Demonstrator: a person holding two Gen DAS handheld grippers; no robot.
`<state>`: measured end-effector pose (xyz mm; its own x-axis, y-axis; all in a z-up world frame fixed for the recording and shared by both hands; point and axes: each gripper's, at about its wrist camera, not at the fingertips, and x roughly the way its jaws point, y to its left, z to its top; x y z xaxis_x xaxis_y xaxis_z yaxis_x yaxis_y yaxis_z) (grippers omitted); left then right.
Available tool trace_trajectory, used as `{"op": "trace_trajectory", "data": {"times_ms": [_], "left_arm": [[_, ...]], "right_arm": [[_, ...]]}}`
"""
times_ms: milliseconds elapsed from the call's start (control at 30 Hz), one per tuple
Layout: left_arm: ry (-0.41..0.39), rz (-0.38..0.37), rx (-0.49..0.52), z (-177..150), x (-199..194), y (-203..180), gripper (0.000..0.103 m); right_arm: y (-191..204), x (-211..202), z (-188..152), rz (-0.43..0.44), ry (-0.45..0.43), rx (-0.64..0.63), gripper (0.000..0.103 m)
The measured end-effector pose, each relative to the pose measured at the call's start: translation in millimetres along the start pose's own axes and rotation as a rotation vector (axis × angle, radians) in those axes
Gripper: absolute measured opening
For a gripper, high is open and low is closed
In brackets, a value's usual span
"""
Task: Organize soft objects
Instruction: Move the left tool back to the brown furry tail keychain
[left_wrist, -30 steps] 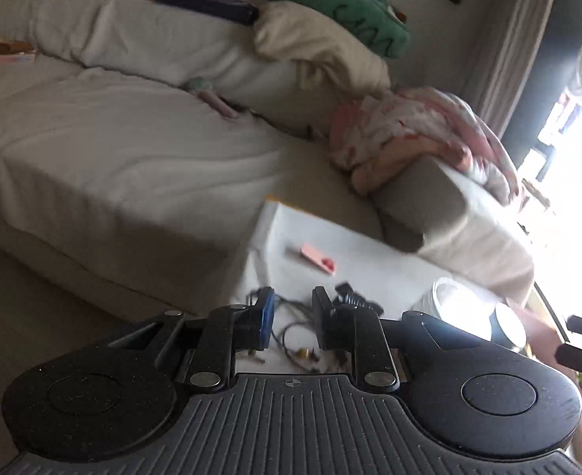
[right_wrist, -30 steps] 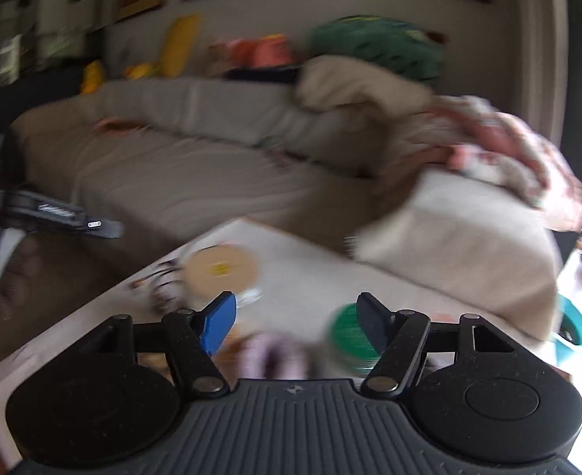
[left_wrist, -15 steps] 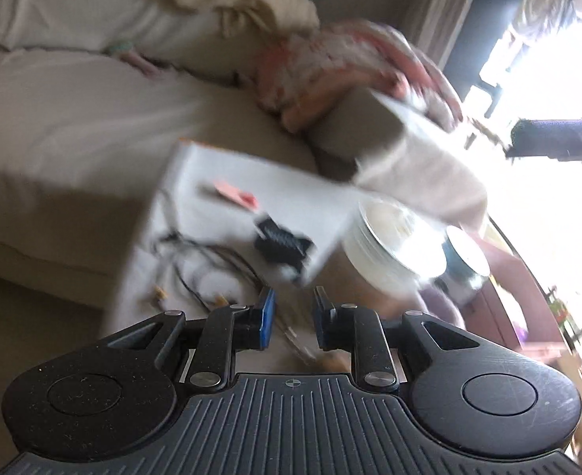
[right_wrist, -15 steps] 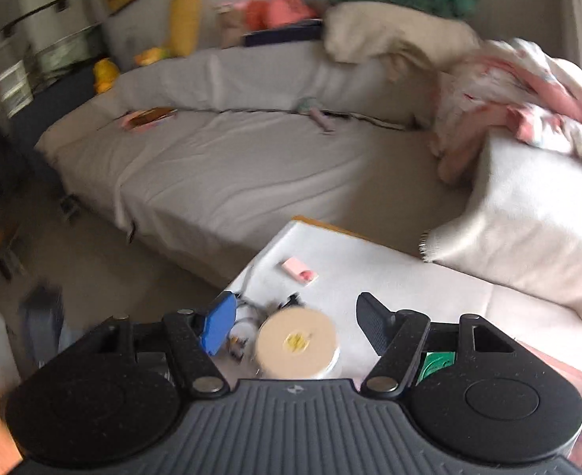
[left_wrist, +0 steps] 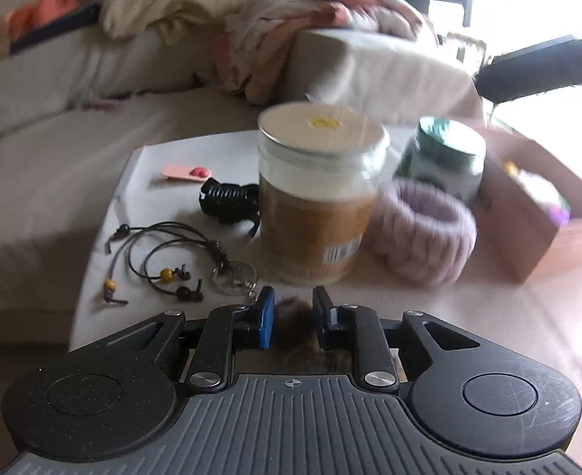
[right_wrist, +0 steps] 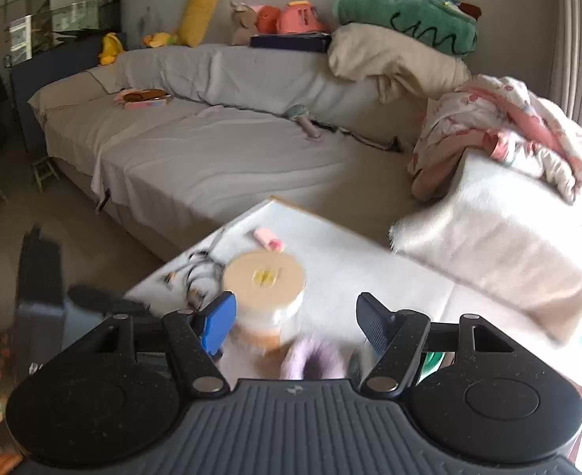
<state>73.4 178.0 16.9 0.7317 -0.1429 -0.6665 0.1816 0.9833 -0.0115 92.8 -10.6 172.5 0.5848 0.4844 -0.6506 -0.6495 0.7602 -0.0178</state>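
A low table (left_wrist: 196, 150) holds a purple knitted band (left_wrist: 421, 233) lying against a cream-lidded jar (left_wrist: 318, 198). My left gripper (left_wrist: 294, 316) hangs low over the table's near edge, its jaws opening. A brown furry thing (left_wrist: 295, 330) sits between them, blurred, and I see no pad pressing on it. In the right wrist view my right gripper (right_wrist: 295, 324) stands open and empty above the same jar (right_wrist: 265, 281) and the purple band (right_wrist: 314, 360). A pink patterned blanket (right_wrist: 497, 138) and a cream one (right_wrist: 394, 59) lie heaped on the sofa.
Also on the table are a green-lidded jar (left_wrist: 445, 158), a pink wooden box (left_wrist: 544, 206), a black hair claw (left_wrist: 227, 198), beaded cords (left_wrist: 164, 257), a key ring (left_wrist: 233, 275) and a pink clip (left_wrist: 184, 172). The grey sofa (right_wrist: 212, 158) wraps round behind, with plush toys (right_wrist: 406, 12) on its back.
The left view has swung down and across onto the table, rolling level; the brown furry thing now shows between its jaws, which stand a little wider. The right view swung and came back.
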Motion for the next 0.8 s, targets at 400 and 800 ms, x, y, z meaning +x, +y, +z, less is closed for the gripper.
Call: {"op": "trace_trajectory", "data": {"times_ms": [400, 800], "left_arm": [[0.041, 0.270, 0.009, -6, -18, 52, 0.024], [-0.010, 0.012, -0.081, 27, 2, 19, 0.025]], "right_arm": [[14, 16, -66, -0.021, 0.052, -0.042, 0.068], [21, 32, -84, -0.002, 0.101, -0.025, 0.068]]}}
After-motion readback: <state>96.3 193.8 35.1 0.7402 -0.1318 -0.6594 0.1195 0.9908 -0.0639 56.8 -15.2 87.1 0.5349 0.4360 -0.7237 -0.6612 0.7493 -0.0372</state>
